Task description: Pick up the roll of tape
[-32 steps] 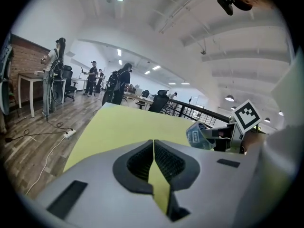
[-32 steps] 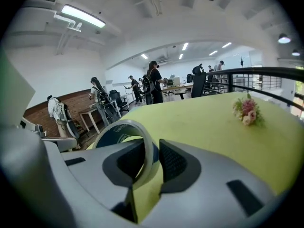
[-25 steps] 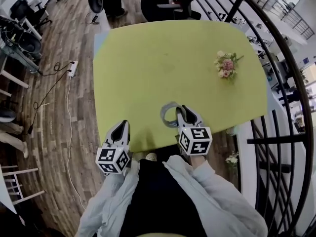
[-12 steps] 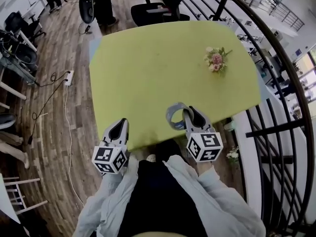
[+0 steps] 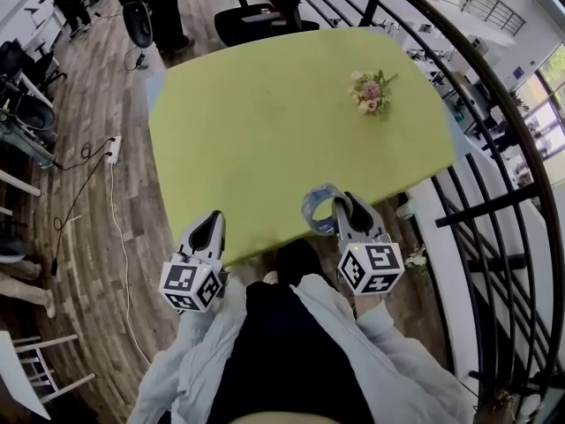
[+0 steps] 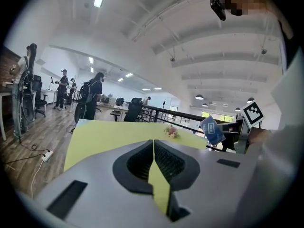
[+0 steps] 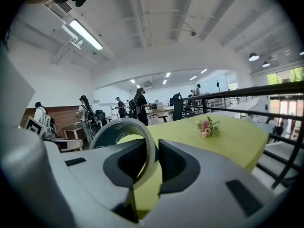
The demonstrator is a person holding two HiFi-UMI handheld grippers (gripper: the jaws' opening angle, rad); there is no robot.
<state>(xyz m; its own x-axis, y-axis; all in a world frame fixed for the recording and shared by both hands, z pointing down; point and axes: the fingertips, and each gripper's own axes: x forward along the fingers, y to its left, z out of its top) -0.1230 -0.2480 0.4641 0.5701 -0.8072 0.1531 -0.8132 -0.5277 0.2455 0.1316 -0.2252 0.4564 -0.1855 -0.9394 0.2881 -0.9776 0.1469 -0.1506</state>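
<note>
The green table [image 5: 265,122] fills your head view. Your left gripper [image 5: 210,230], at its 7 o'clock edge, has jaws together, empty. Your right gripper [image 5: 346,208], at 5 o'clock, pinches the wall of the roll of tape [image 5: 310,212] over the near edge. A flower posy [image 5: 371,94] lies at 1 o'clock.

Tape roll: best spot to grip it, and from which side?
Grip the ring's wall. The roll of tape is a thin open hoop, so one jaw goes through the hole and the other outside, coming in edge-on. The right gripper pinches it this way, with the hoop upright.
</note>
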